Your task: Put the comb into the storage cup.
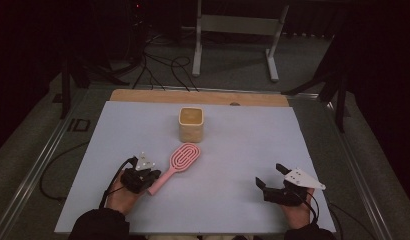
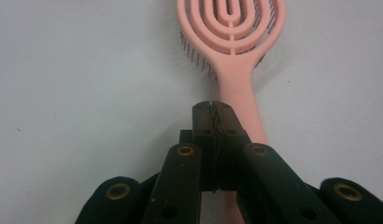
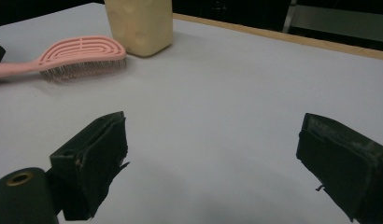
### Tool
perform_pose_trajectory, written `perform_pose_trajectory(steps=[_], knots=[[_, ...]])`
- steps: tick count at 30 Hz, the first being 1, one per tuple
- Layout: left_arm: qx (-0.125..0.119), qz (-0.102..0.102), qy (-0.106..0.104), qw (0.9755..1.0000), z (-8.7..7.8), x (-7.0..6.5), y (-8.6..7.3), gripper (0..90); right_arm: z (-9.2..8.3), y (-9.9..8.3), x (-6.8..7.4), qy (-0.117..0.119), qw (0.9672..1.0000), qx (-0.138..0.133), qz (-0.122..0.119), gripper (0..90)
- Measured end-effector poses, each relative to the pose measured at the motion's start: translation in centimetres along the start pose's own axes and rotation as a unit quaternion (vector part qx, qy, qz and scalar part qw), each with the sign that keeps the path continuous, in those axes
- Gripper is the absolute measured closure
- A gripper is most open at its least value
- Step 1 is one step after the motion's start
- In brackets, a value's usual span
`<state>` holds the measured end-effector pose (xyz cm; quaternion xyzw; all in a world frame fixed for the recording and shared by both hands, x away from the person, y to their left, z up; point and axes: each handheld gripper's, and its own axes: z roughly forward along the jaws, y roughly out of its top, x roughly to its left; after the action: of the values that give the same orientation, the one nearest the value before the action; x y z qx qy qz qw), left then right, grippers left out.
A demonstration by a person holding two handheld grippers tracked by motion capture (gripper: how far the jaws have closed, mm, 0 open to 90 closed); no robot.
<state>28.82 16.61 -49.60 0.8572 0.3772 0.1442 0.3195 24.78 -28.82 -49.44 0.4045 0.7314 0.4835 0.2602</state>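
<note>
Nothing lifted yet: left gripper closed empty, jaws together just above the pink hairbrush handle, brush flat on the table near the beige cup, right gripper wide open, holding nothing.

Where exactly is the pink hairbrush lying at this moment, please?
In the high view the pink hairbrush lies left of centre on the table, bristles down, head toward the yellow cup, handle end under the left gripper.
</note>
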Motion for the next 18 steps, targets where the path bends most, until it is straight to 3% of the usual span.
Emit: perform_pose_trajectory(steps=[6,10,14,18], knots=[[-0.020,0.000,0.002,0.9998,-0.2,0.0,0.1,86.8,0.0,0.0,0.0,0.001,1.0000,0.000,0.000,8.4],[-0.076,-0.011,0.007,0.9970,-1.3,0.2,0.4,84.3,0.0,0.0,0.0,0.000,1.0000,0.000,-0.001,8.4],[-0.127,-0.016,0.024,0.9915,-2.8,0.5,0.7,71.0,0.0,0.0,0.0,0.001,1.0000,0.000,0.000,8.4],[-0.184,-0.018,0.043,0.9818,-4.5,0.9,0.4,62.5,0.0,0.0,0.0,0.001,1.0000,-0.001,-0.001,8.4]])
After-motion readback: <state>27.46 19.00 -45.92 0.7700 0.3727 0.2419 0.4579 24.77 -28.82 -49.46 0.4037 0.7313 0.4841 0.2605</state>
